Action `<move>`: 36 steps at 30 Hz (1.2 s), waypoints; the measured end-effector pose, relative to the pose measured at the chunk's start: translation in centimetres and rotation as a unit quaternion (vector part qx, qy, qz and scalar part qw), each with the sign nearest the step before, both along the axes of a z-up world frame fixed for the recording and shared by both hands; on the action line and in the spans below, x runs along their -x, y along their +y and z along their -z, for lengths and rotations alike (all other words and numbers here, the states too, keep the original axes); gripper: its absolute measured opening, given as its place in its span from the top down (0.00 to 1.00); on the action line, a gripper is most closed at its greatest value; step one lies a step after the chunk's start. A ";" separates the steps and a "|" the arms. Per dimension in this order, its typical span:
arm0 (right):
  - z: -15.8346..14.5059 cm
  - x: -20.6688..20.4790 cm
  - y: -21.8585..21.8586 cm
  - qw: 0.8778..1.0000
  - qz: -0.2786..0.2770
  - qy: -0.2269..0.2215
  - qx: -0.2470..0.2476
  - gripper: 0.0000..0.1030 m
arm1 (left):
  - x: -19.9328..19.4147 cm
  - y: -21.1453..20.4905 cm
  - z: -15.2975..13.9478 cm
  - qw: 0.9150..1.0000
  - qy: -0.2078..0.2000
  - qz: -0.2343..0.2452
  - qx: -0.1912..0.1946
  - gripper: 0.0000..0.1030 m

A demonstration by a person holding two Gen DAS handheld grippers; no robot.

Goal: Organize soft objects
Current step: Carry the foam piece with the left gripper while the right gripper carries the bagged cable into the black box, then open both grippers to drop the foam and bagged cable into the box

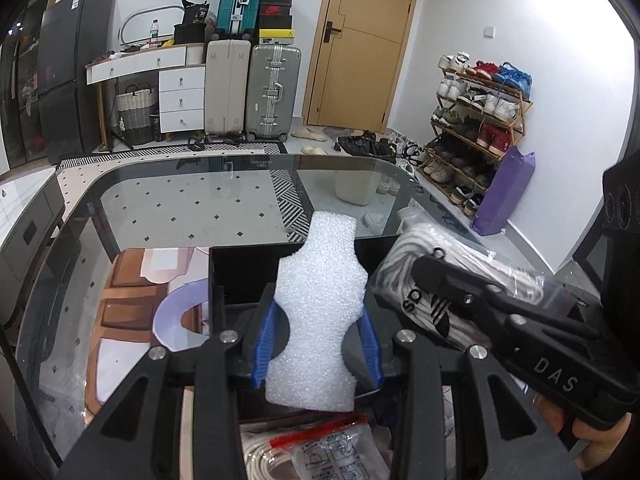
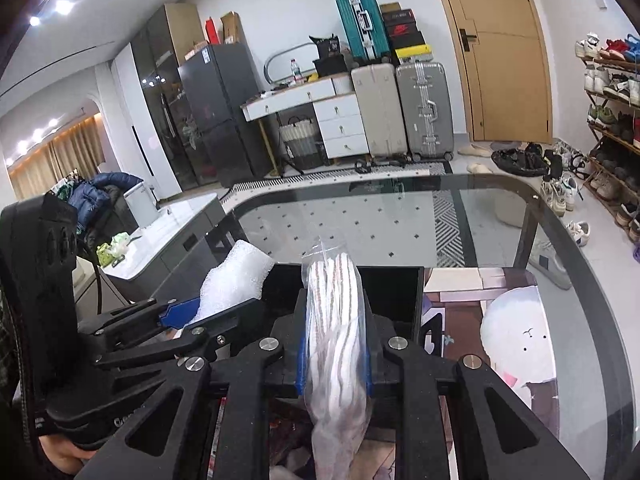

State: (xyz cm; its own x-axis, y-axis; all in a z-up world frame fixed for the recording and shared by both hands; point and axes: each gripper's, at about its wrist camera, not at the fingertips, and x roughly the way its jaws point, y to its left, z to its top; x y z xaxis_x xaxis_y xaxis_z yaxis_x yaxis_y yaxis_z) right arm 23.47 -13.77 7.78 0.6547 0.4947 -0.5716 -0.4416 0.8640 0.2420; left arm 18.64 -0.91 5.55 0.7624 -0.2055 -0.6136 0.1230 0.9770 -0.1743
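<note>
Foam piece (image 1: 320, 312) upright in left jaws, bagged socks (image 2: 338, 320) upright in right jaws

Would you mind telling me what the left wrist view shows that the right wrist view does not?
Only the left wrist view shows the purple bag by the shoe rack and the logo on the bagged socks. Only the right wrist view shows the blue jacket and ceiling lights. Both show the white foam piece, the black box and the glass table.

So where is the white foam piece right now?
The foam piece is clamped upright in the left gripper, above the black box on the glass table, left of the bagged socks.
</note>
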 end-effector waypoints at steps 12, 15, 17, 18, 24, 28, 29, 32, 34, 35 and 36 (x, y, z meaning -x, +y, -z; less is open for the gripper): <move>0.9 1.7 -0.6 1.000 0.004 -0.005 0.023 0.64 | -0.1 0.2 0.1 1.000 0.003 0.002 0.000 0.65; 0.8 2.5 -1.1 1.000 0.010 -0.015 0.024 0.58 | 0.0 0.0 0.0 1.000 -0.001 0.005 -0.003 0.65; 0.6 2.9 -1.5 1.000 0.013 -0.017 0.018 0.51 | -0.1 0.1 0.0 1.000 0.001 0.005 -0.001 0.65; 0.5 3.1 -1.6 1.000 0.015 -0.020 0.019 0.50 | -0.2 0.0 0.0 1.000 0.004 0.007 0.000 0.65; -0.1 4.5 -2.7 0.999 0.033 -0.031 0.014 0.14 | 0.5 -0.1 -0.3 1.000 -0.003 0.012 -0.006 0.45; -0.8 5.6 -4.3 0.998 0.050 -0.036 0.005 0.01 | 2.1 0.4 -0.9 1.000 -0.019 0.009 0.000 0.03; -0.9 5.7 -4.5 0.998 0.052 -0.036 0.004 0.01 | 2.4 0.5 -1.0 1.000 -0.023 0.006 0.000 0.00; -0.8 6.8 -5.6 0.998 0.060 -0.030 0.006 0.01 | 3.6 0.9 -1.3 1.000 -0.026 0.001 0.000 0.00; -0.5 7.5 -6.0 0.998 0.057 -0.024 0.010 0.01 | 4.5 0.9 -1.4 1.000 -0.025 0.005 -0.003 0.00; -0.3 8.0 -6.1 0.998 0.053 -0.020 0.014 0.01 | 5.0 0.9 -1.5 1.000 -0.027 0.005 -0.004 0.00; 0.0 8.5 -6.2 0.998 0.051 -0.015 0.019 0.01 | 5.8 0.9 -1.5 1.000 -0.029 0.004 -0.004 0.00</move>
